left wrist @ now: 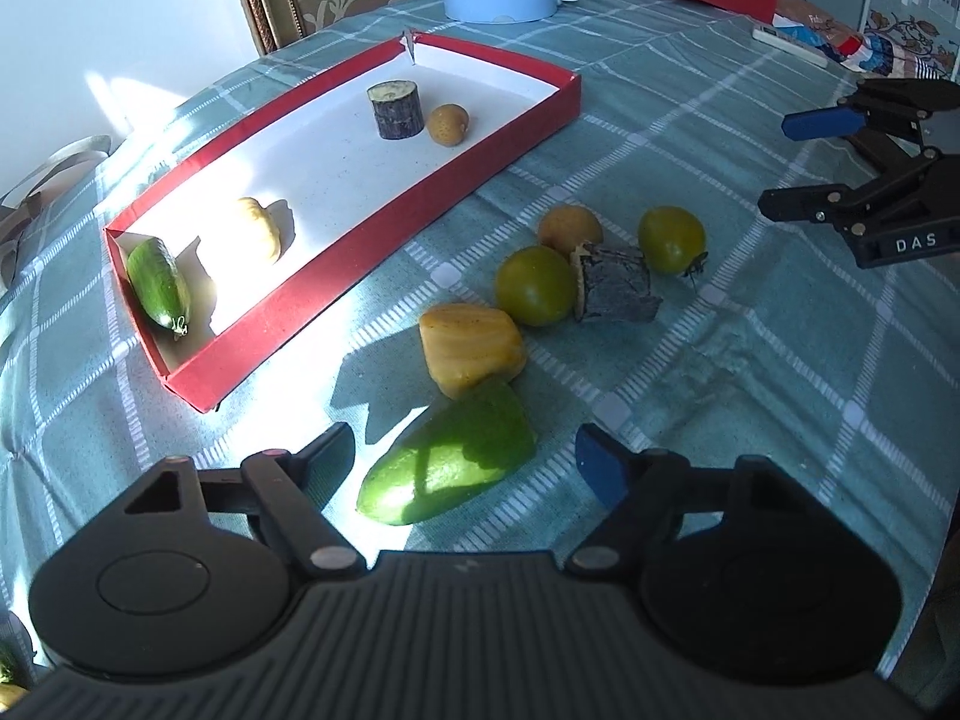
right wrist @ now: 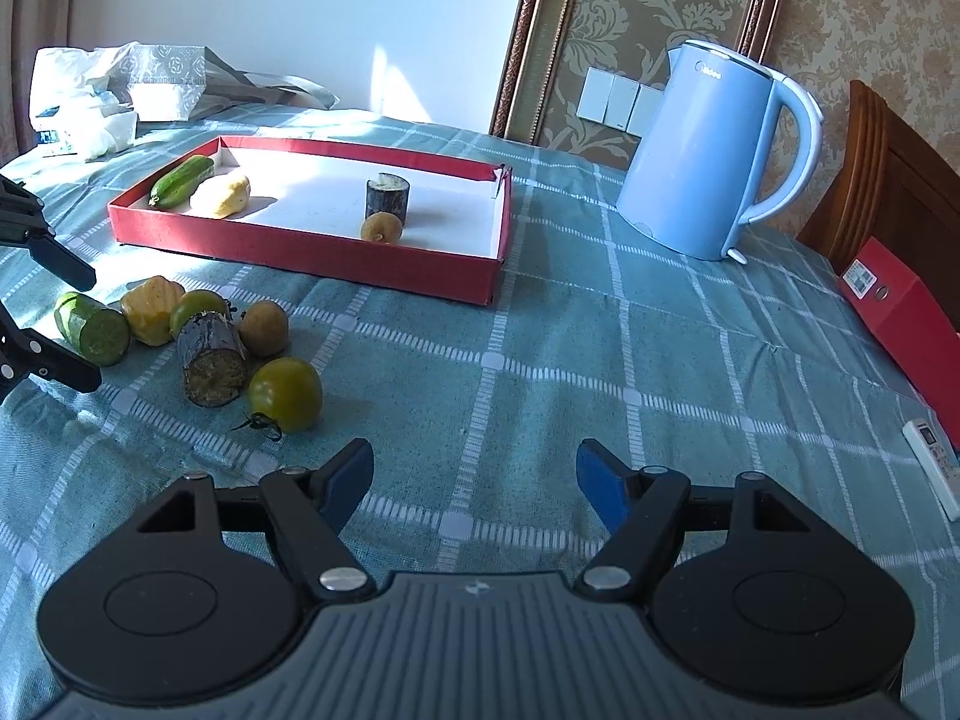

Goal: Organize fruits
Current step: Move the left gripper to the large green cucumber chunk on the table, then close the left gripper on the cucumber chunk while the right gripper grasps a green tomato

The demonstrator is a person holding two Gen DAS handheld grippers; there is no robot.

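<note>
Worktop (right wrist: 600, 324) under a green checked cloth. Pale blue kettle (right wrist: 714, 150) at the far edge, below wall switches (right wrist: 618, 97). Red folder (right wrist: 900, 306) and white remote (right wrist: 936, 468) at the right edge. Bags (right wrist: 120, 90) in the far left corner.

right tool (left wrist: 774, 165): "DAS" | kettle (right wrist: 708, 156): faint "Midea" | other labels unreadable

Left gripper (left wrist: 465, 459): black plastic linkage, ribbed grey body, silver pivot screws, blue pad. Right gripper (right wrist: 474, 474): same build, both pads blue, white "DAS" lettering.
</note>
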